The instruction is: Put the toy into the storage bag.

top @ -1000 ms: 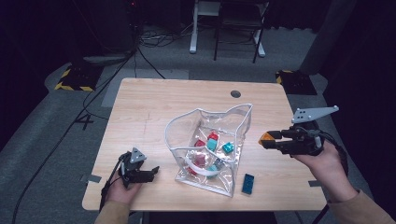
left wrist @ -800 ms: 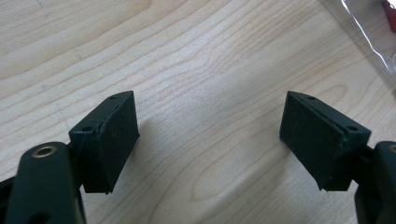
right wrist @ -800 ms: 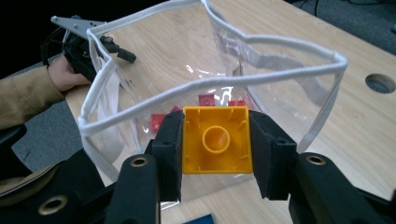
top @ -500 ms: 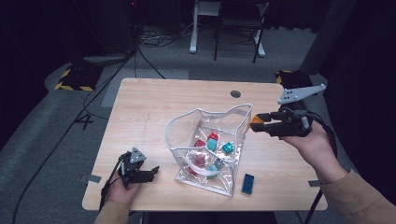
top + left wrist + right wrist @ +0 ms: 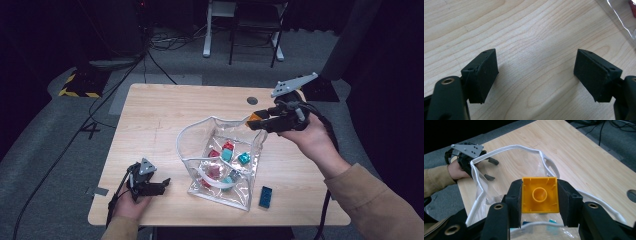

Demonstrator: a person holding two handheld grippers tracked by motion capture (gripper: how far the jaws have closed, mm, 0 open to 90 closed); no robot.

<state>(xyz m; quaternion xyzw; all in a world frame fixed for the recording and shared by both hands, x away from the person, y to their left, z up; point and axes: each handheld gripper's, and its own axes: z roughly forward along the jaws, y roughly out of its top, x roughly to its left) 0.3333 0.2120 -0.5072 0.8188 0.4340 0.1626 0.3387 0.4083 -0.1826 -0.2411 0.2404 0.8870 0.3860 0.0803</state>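
Observation:
A clear plastic bag with a white rim stands open in the middle of the wooden table, holding several red and teal blocks. My right gripper hovers at the bag's far right rim, shut on an orange block. In the right gripper view the orange block shows its hollow underside between the pads, above the bag's rim. My left gripper rests open on the table near the front left edge; in the left gripper view its fingertips stand wide apart over bare wood.
A dark blue block lies on the table to the right of the bag, near the front edge. A round cable hole sits at the table's far side. Chairs and cables stand on the floor beyond the table.
My right gripper has carried the orange block up and away from me and leftward, from the table's right side to the bag's far right rim. The left gripper has stayed put.

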